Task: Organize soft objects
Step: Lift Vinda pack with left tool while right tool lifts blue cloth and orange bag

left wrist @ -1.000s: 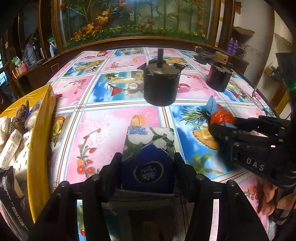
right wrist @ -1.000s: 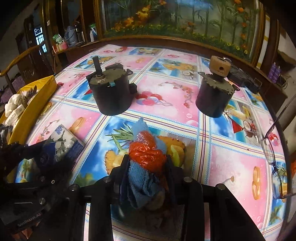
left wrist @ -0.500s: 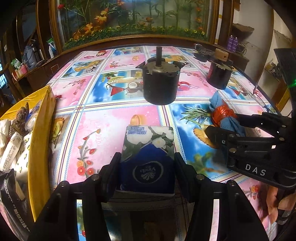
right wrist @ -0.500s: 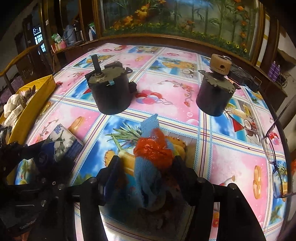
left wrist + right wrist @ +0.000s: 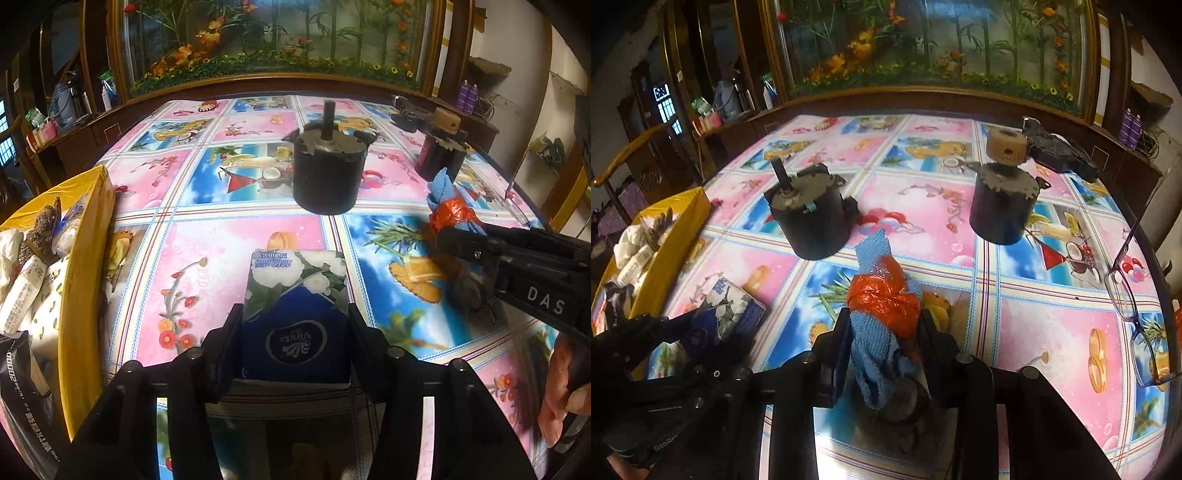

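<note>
Grippers both loaded: left gripper point(image 5: 295, 332) clamps the tissue pack point(image 5: 295, 295) near the table's point(image 5: 192, 273) front edge, right gripper point(image 5: 884, 332), jaws just closing, pinches the blue cloth bundle point(image 5: 882, 314) with orange plastic mid-table; yellow bin point(image 5: 85, 258) at left edge.

The blue tissue pack point(image 5: 295, 317) carries the brand "Vinda" in a white oval, seen upside down from the left wrist view; the print along its far edge is too small to read. The right claw point(image 5: 456, 236) body is marked "DAS". A dark bag point(image 5: 18, 391) shows "2000". The left claw point(image 5: 713, 332) body shows "GenRo", cut off
</note>
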